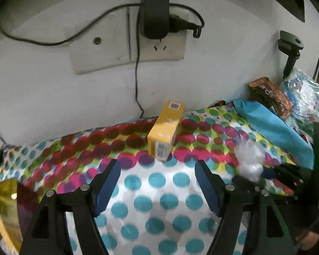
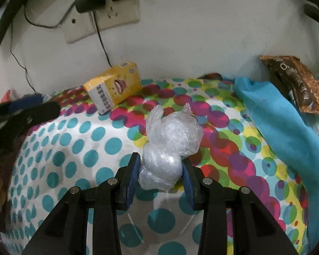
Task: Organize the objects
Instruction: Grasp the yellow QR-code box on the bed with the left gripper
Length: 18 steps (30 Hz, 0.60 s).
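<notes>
A yellow box (image 1: 165, 130) lies on the polka-dot cloth (image 1: 159, 193) near the wall; it also shows in the right wrist view (image 2: 114, 89). My left gripper (image 1: 158, 173) is open and empty, just in front of the box. My right gripper (image 2: 160, 170) is shut on a crumpled clear plastic bag (image 2: 172, 144), holding its lower end just above the cloth. The bag (image 1: 249, 159) and the right gripper (image 1: 265, 175) show at the right of the left wrist view.
A blue cloth (image 2: 274, 127) lies at the right, with a brown snack packet (image 2: 297, 85) and a clear printed bag (image 1: 306, 97) behind it. A wall socket with a black charger (image 1: 155, 10) and cables is above the box. A gold packet (image 1: 4, 212) is at the lower left.
</notes>
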Motion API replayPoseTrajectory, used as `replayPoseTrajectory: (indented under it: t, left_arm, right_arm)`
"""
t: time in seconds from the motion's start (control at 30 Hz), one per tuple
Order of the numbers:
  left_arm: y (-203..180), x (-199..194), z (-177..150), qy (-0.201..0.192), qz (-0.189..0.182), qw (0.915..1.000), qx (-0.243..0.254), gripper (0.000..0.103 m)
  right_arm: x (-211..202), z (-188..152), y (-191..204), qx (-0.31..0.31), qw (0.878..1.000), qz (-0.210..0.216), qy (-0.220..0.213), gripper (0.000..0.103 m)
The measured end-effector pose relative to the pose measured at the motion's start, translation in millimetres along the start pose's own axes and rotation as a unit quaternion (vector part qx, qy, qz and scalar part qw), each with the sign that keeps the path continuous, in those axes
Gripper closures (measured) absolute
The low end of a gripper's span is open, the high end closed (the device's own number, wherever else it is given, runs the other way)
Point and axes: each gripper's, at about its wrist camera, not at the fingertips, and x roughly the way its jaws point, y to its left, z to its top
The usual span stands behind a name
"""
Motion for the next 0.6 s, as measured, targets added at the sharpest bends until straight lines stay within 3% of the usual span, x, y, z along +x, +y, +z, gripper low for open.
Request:
replayPoseTrajectory:
  t: [0.13, 0.3, 0.53, 0.6]
  left_arm:
    - [-7.1, 28.2, 10.4, 0.017, -0.001, 0.9997, 0.016, 0.029]
    - [-13.0, 55.3, 18.6, 0.023, 0.026, 0.9989, 0.032, 0.029]
    - [-10.8, 75.5, 22.0, 0.027, 0.022, 0.9989, 0.033, 0.029]
    - [-11.1, 77.1, 21.6, 0.022, 0.027, 0.999, 0.03, 0.036]
  right_arm:
    - [0.4, 1.2, 0.6, -0.008, 1.0, -0.003, 0.003, 0.067]
    - [4.0, 2.7, 14.0, -0.039, 0.999, -0.029, 0.009, 0.067]
    - [5.1, 2.0, 17.4, -0.052, 0.998, -0.034, 0.011, 0.066]
    - [5.7, 3.4, 16.7, -0.052, 0.998, -0.035, 0.011, 0.066]
